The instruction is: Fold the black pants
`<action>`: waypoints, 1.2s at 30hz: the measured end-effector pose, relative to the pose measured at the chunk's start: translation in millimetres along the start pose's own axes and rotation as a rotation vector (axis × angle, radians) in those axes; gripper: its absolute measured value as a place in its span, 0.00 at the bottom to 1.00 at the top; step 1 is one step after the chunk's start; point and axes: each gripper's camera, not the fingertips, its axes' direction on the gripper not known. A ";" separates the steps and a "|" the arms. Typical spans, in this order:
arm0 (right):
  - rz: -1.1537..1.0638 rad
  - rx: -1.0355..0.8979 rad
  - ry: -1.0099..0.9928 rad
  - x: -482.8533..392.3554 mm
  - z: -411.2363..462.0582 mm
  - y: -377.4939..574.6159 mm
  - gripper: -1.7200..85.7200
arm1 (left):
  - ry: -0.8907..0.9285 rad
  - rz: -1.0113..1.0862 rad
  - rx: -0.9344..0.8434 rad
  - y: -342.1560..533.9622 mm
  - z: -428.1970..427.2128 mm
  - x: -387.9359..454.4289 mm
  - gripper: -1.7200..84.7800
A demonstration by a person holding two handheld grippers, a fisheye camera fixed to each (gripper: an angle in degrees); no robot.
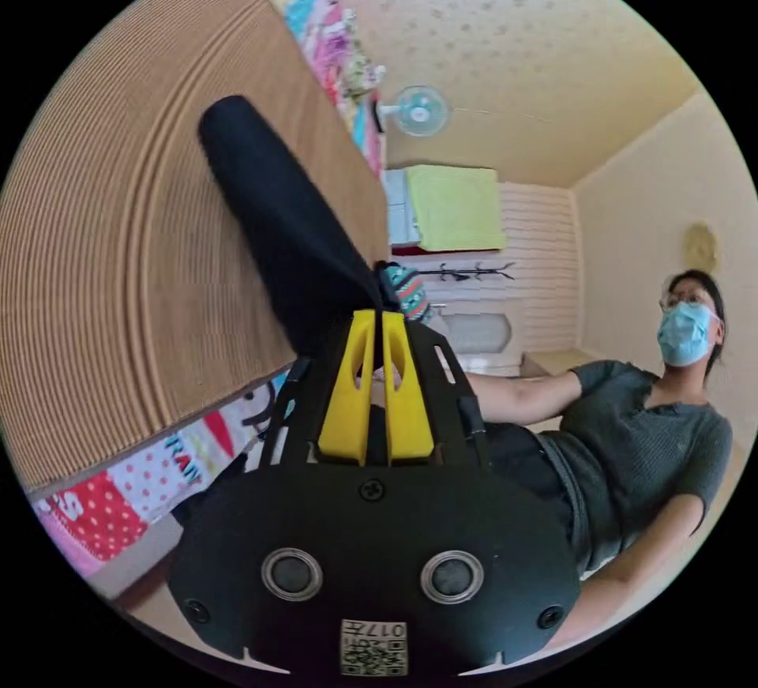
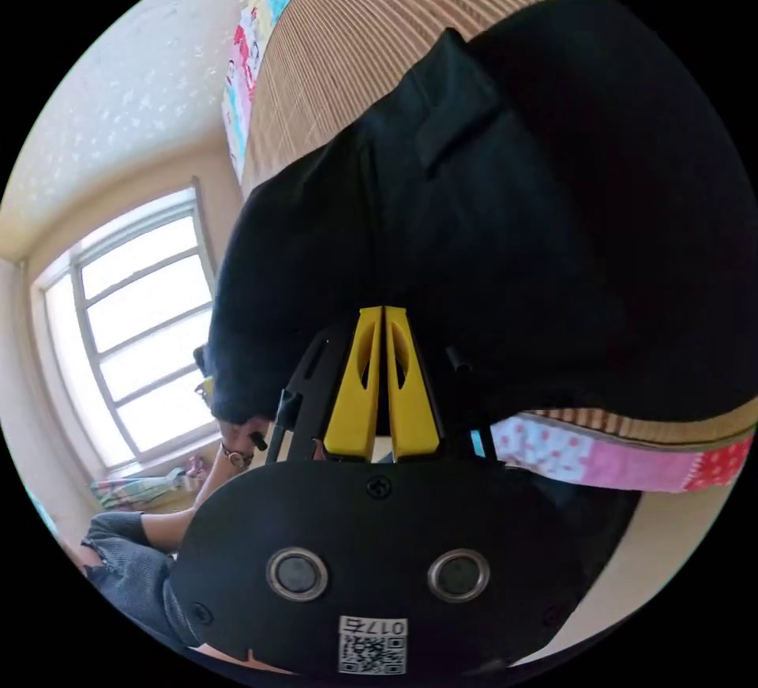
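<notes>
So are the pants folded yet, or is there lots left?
Not yet. Done so far: both grippers have grabbed hold. The left gripper is shut on one narrow end of the black pants, and the right gripper is shut on a wider part. In hand: the pants are stretched over the ribbed mat. Left: no neat fold shows, so most of the folding is still to do.

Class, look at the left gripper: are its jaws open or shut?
Shut. The left gripper has its yellow jaws pressed together on the black pants.
</notes>
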 end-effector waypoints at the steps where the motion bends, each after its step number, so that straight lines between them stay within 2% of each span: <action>1: 0.017 -0.011 -0.095 -0.7 5.8 6.0 0.03 | 0.008 0.060 -0.019 -9.2 10.1 14.9 0.02; 6: -0.010 -0.164 -0.520 -6.2 20.1 21.9 0.03 | 0.022 0.192 -0.123 -46.9 91.6 31.5 0.01; 8: 0.042 -0.110 -0.718 9.1 -2.0 33.4 0.03 | -0.029 0.244 -0.191 -58.5 144.1 29.5 0.01; 10: 0.106 -0.035 -0.758 28.7 -32.0 45.0 0.03 | -0.050 0.258 -0.296 -61.9 188.3 19.3 0.01; 12: 0.169 0.017 -0.707 53.3 -68.9 57.1 0.02 | -0.052 0.231 -0.431 -59.3 231.2 2.9 0.02; 13: 0.194 0.038 -0.627 70.5 -97.7 65.9 0.02 | -0.026 0.229 -0.507 -52.9 254.6 -7.0 0.01; 15: 0.274 0.012 -0.430 97.0 -138.8 79.8 0.02 | -0.060 0.224 -0.549 -41.0 272.3 -21.6 0.02; 17: 0.360 -0.009 -0.200 125.6 -193.7 102.2 0.02 | -0.241 0.201 -0.537 -29.7 268.8 -45.7 0.03; 19: 0.350 -0.002 -0.161 136.8 -231.0 115.2 0.02 | -0.414 0.162 -0.456 -25.3 246.3 -67.2 0.08; 22: 0.323 0.001 -0.179 139.6 -273.0 128.0 0.02 | -0.622 0.027 -0.274 -26.5 188.1 -113.7 0.15; 26: 0.257 0.000 -0.312 118.1 -287.6 129.9 0.03 | -0.699 -0.247 -0.166 -36.8 121.0 -213.7 0.21; 28: 0.255 0.021 -0.370 105.2 -285.8 130.2 0.03 | -0.637 -0.362 -0.193 -35.9 114.9 -264.7 0.21; 29: 0.252 0.043 -0.408 96.3 -285.0 131.2 0.03 | -0.508 -0.490 -0.149 -28.5 113.0 -297.6 0.21; 31: 0.249 0.081 -0.447 84.1 -285.7 134.7 0.03 | -0.388 -0.712 -0.024 -14.6 111.2 -327.4 0.20; 33: 0.246 0.133 -0.456 74.0 -291.3 142.2 0.03 | -0.451 -0.755 -0.016 -18.1 130.3 -320.3 0.19; 34: 0.242 0.178 -0.452 69.9 -297.7 149.4 0.03 | -0.512 -0.736 -0.052 -24.3 151.8 -307.3 0.19; 36: 0.258 0.257 -0.445 70.2 -309.9 164.2 0.03 | -0.507 -0.663 -0.190 -33.0 194.4 -292.4 0.18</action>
